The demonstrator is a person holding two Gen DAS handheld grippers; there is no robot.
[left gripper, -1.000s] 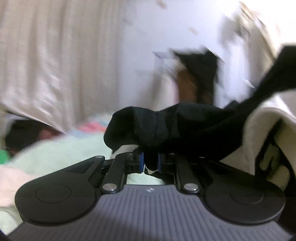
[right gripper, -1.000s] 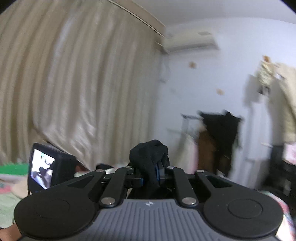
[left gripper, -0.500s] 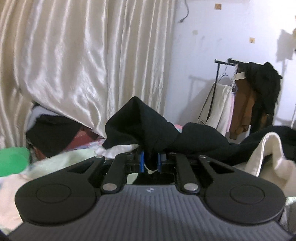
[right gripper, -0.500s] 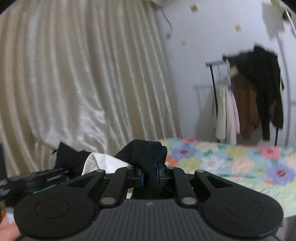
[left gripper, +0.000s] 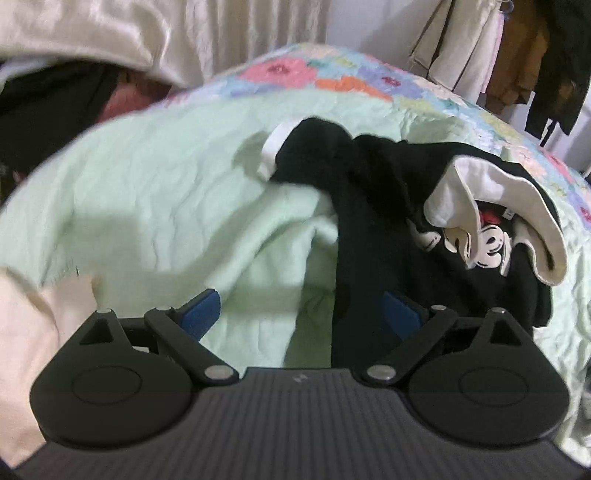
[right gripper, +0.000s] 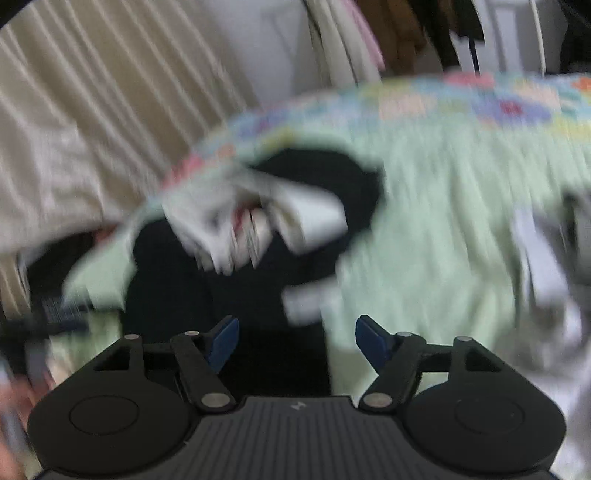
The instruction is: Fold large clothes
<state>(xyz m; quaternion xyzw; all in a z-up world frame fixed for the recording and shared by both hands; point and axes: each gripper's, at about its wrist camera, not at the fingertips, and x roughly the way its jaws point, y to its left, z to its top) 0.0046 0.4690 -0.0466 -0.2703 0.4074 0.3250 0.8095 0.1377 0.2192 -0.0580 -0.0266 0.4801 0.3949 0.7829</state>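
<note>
A black hooded sweatshirt [left gripper: 373, 206] with a white-lined hood [left gripper: 491, 192] and a cartoon mouse print [left gripper: 480, 243] lies crumpled on a pale green blanket [left gripper: 166, 192]. My left gripper [left gripper: 301, 314] is open just above it, and a black fold runs down past its right blue pad [left gripper: 400, 308]. In the blurred right wrist view the same sweatshirt [right gripper: 177, 280] lies ahead and to the left. The right gripper [right gripper: 297, 338] is open too, with black cloth below its left pad [right gripper: 221, 338].
A floral quilt [left gripper: 332, 74] covers the bed beyond the green blanket. Cream curtains [left gripper: 221, 29] hang at the back left, and a rack of hanging clothes [left gripper: 517, 55] stands at the back right. Dark clothes [left gripper: 55, 103] are piled at the left, and pale fabric [left gripper: 26, 332] lies near left.
Both grippers were shut on the black sweatshirt and held up; now both have opened and let it drop onto the green blanket. Both cameras have tilted down toward the bed.
</note>
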